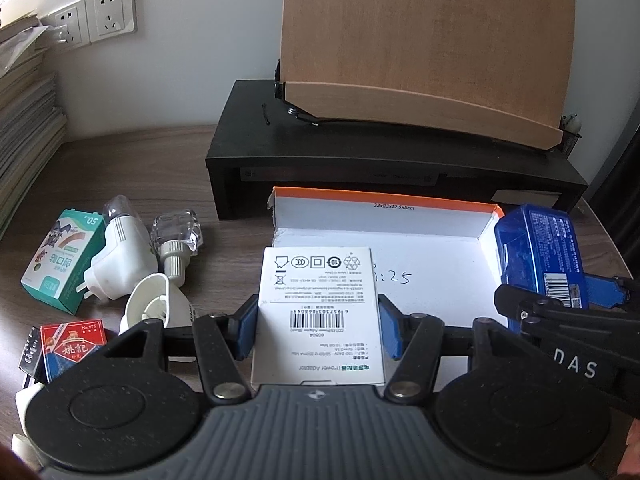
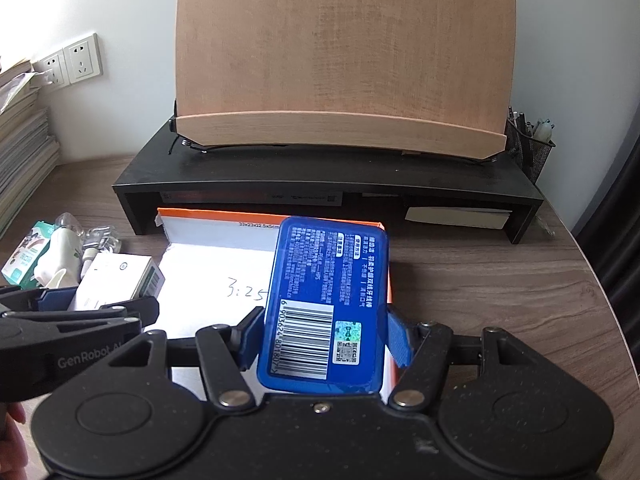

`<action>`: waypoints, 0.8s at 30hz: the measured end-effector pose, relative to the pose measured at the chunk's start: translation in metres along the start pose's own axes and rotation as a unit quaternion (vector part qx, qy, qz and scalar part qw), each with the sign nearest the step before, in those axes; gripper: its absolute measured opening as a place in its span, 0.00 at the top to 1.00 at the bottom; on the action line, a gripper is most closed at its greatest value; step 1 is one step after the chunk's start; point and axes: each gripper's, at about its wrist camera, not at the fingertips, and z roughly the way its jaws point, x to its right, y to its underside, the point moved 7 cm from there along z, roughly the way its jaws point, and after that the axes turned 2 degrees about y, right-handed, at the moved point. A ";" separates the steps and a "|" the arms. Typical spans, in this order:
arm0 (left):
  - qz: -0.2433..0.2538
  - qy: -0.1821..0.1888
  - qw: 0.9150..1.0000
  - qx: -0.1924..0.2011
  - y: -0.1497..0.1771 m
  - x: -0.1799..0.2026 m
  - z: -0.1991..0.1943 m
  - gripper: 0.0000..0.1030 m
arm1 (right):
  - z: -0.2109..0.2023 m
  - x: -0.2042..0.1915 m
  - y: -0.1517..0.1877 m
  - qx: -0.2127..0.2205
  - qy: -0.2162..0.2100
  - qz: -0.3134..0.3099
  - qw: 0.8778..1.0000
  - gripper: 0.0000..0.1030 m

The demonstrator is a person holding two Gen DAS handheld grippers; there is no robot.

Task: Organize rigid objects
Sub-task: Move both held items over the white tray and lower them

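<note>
Two grippers are each carrying a box over the shallow white tray with the orange rim [image 1: 486, 222].

From the left wrist camera, the left gripper [image 1: 318, 330] pinches a white power adapter box [image 1: 318, 312] by its long sides, blue pads flat against the card, barcode face up. The box hangs over the tray's near left corner. Left of the tray, on the wooden desk [image 1: 168, 160], lie a plug-in vaporizer [image 1: 120, 256], a clear refill bottle [image 1: 176, 240], a green plaster box [image 1: 60, 260] and a red pack of playing cards [image 1: 68, 344]. Behind the tray stands a black monitor riser [image 1: 360, 152].

From the right wrist camera, the right gripper [image 2: 326, 340] clamps a blue plastic case [image 2: 328, 300] by its sides, label and barcode upward, above the tray's right half [image 2: 192, 264]. Handwritten "3:25" shows on the tray floor just left of the case.
</note>
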 end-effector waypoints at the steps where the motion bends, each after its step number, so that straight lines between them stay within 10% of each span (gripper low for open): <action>1: -0.001 0.001 1.000 -0.002 -0.001 0.000 0.002 0.42 | 0.002 0.001 0.000 -0.002 0.000 -0.001 1.000 0.28; 24: -0.006 -0.003 1.000 -0.014 -0.009 0.007 0.032 0.42 | 0.036 -0.005 -0.007 -0.021 -0.015 -0.019 0.999 0.28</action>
